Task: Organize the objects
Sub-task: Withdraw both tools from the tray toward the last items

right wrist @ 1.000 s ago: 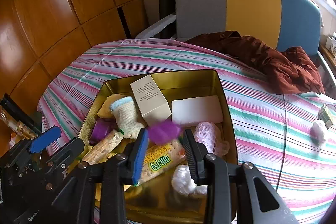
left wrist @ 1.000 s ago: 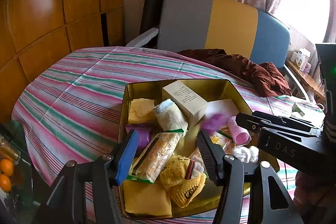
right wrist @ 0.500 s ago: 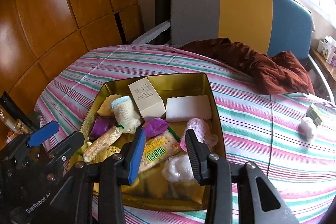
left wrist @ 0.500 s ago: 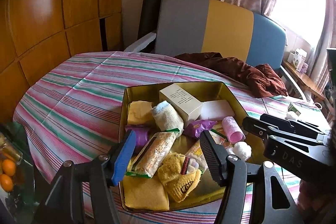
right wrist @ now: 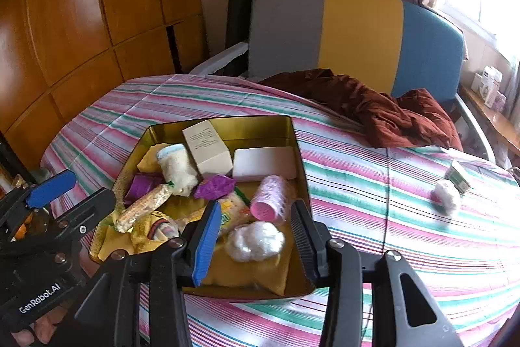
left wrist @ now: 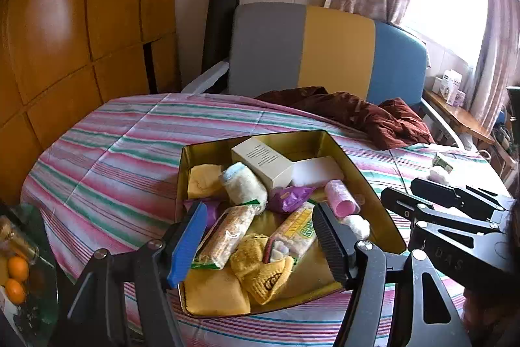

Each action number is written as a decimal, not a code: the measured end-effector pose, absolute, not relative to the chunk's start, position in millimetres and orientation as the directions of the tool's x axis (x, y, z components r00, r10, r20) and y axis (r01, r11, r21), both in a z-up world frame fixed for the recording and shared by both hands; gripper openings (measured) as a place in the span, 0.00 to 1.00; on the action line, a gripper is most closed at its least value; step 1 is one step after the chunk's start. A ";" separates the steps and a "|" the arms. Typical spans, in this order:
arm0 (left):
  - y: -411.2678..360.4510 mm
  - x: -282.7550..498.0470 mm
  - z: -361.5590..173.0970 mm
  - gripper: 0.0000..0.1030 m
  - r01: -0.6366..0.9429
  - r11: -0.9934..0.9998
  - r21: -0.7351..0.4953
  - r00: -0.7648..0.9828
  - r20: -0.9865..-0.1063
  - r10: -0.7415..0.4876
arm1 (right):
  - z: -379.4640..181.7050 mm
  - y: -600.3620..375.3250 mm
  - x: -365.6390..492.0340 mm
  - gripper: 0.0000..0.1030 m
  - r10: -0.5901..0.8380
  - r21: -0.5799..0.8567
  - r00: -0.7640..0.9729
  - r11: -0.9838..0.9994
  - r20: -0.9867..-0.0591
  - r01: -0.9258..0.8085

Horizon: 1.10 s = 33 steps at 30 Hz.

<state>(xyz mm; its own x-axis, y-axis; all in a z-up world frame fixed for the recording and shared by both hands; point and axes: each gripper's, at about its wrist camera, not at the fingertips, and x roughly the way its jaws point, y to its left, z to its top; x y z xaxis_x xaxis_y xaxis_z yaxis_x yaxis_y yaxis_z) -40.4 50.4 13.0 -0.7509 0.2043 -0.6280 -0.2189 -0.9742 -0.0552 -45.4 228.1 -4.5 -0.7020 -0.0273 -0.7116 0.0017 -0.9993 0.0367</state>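
Observation:
A gold tin tray [left wrist: 359,181] [right wrist: 300,158] on the striped tablecloth holds several items: a beige box [left wrist: 261,160] [right wrist: 206,147], a white block [right wrist: 265,163], a purple wrapper [left wrist: 287,199] [right wrist: 214,186], a pink roller [right wrist: 271,199], a white ball [right wrist: 255,241], snack packs and yellow cloths. My left gripper [left wrist: 258,238] is open and empty above the tray's near end. My right gripper [right wrist: 252,236] is open and empty above the tray's near right corner. A second white ball [right wrist: 447,200] and a small green box [right wrist: 458,176] lie on the cloth to the right.
A crumpled brown cloth [right wrist: 383,113] lies at the table's far side, before a grey, yellow and blue chair [right wrist: 357,34]. Wood panelling [right wrist: 81,21] stands on the left. Oranges [left wrist: 16,277] sit low at the left edge.
The purple wrapper left my right gripper and now lies in the tray by the beige box. Both grippers have pulled back and up from the tray, and the right jaws have widened.

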 end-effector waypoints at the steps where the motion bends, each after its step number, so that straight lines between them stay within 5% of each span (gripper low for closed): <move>1: 52.1 -39.7 14.0 0.66 -0.227 -0.973 -0.052 -0.751 -0.626 0.209 | -3.6 231.8 -43.7 0.44 -0.023 0.040 -0.703 -0.999 -0.710 -0.007; 20: 139.2 -36.0 27.9 0.69 -0.441 -0.897 0.020 -0.708 -0.623 0.334 | 2.3 339.5 -24.0 0.44 0.090 0.048 -0.685 -0.983 -0.723 -0.180; 33: 271.1 -58.1 11.1 0.69 -0.644 -0.765 -0.002 -0.536 -0.712 0.453 | -25.2 509.1 1.1 0.49 0.218 0.064 -0.546 -0.890 -0.809 -0.451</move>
